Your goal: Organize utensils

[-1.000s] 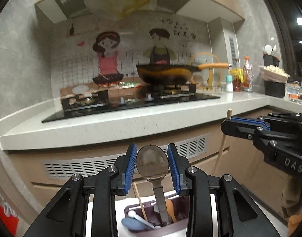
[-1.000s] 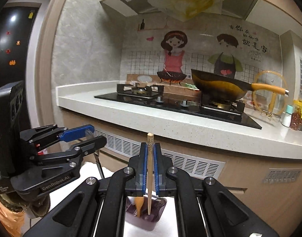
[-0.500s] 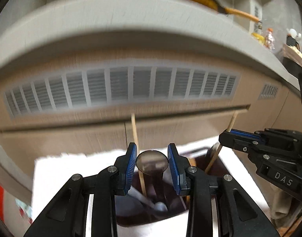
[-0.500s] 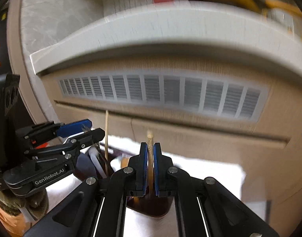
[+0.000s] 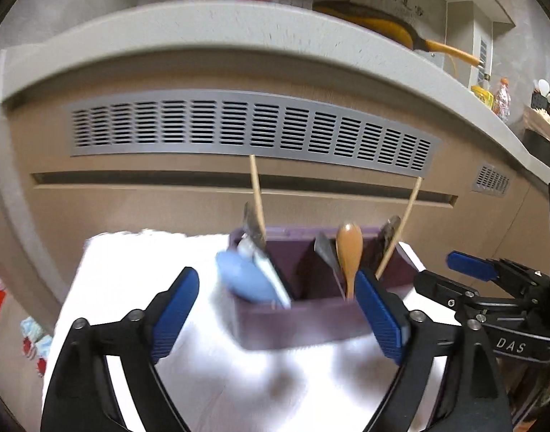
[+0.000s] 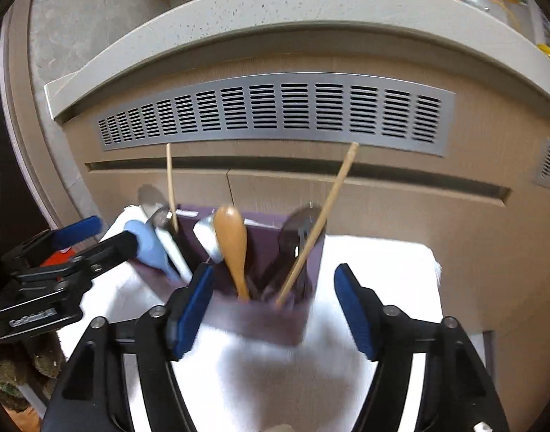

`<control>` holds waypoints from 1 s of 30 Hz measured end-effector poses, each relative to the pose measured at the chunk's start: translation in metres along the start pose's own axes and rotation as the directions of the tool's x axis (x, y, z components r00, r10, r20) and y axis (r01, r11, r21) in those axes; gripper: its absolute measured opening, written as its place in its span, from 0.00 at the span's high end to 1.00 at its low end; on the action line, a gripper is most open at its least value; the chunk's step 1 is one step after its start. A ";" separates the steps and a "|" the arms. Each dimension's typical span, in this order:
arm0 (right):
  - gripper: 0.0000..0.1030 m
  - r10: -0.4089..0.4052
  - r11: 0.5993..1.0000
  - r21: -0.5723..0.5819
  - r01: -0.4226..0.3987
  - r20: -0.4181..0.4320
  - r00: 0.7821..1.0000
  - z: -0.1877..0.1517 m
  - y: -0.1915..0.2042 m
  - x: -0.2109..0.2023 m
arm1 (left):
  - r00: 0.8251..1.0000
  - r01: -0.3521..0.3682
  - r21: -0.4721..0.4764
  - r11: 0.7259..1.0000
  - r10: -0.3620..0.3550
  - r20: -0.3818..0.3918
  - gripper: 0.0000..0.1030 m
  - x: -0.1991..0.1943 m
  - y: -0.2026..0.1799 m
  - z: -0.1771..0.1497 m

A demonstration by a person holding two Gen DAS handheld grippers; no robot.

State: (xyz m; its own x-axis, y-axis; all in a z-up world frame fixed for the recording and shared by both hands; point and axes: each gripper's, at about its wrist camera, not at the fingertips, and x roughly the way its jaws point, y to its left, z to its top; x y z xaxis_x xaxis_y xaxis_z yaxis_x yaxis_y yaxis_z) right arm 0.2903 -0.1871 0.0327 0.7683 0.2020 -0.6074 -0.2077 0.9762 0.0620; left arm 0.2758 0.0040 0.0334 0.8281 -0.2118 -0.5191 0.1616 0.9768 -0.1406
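Note:
A purple utensil holder point(image 5: 303, 318) point(image 6: 275, 320) stands on a white cloth point(image 5: 210, 378) point(image 6: 375, 262). It holds a blue spoon point(image 5: 246, 280) point(image 6: 149, 248), a wooden spoon point(image 5: 350, 252) point(image 6: 231, 241), metal spoons point(image 5: 253, 225) point(image 6: 298, 228) and two chopsticks point(image 5: 257, 194) point(image 6: 321, 216). My left gripper point(image 5: 278, 315) is open and empty just in front of the holder. My right gripper point(image 6: 273, 306) is open and empty, also in front of it. Each gripper shows in the other's view, the right one point(image 5: 469, 277) and the left one point(image 6: 80, 237).
A cabinet front with a grey vent grille point(image 5: 253, 126) point(image 6: 275, 108) rises right behind the cloth, under a white countertop edge point(image 5: 203, 36). A wok with an orange handle point(image 5: 401, 32) sits on the counter above. Bottles point(image 5: 500, 95) stand at the far right.
Both grippers have opened and let go: the metal spoon and the chopstick now stand in the holder. Both cameras have tilted down and pulled back from the holder.

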 end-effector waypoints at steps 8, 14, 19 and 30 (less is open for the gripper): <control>0.14 -0.050 0.998 0.038 0.049 0.034 0.998 -0.063 0.011 -0.067 | 0.994 -0.106 0.026 0.994 0.105 0.041 0.00 -0.088 -0.010 -0.072; 0.08 -0.120 0.992 0.057 0.116 0.073 0.990 -0.107 0.022 -0.115 | 0.987 -0.152 0.062 0.986 0.147 0.072 0.00 -0.138 -0.026 -0.118; 0.01 -0.179 0.978 0.126 0.165 0.116 0.977 -0.140 0.023 -0.150 | 0.976 -0.199 0.103 0.975 0.186 0.116 0.00 -0.164 -0.044 -0.137; 0.01 -0.247 0.967 0.101 0.233 0.151 0.957 -0.161 0.030 -0.170 | 0.983 -0.171 0.104 0.980 0.163 0.087 0.00 -0.169 -0.051 -0.138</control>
State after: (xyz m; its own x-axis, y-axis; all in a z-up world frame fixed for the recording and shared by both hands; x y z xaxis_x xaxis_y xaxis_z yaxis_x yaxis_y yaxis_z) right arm 0.0559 -0.2053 0.0102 0.8781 -0.0358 -0.4771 0.0394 0.9992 -0.0023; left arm 0.0536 -0.0143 0.0118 0.8869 -0.0464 -0.4596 0.0724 0.9966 0.0390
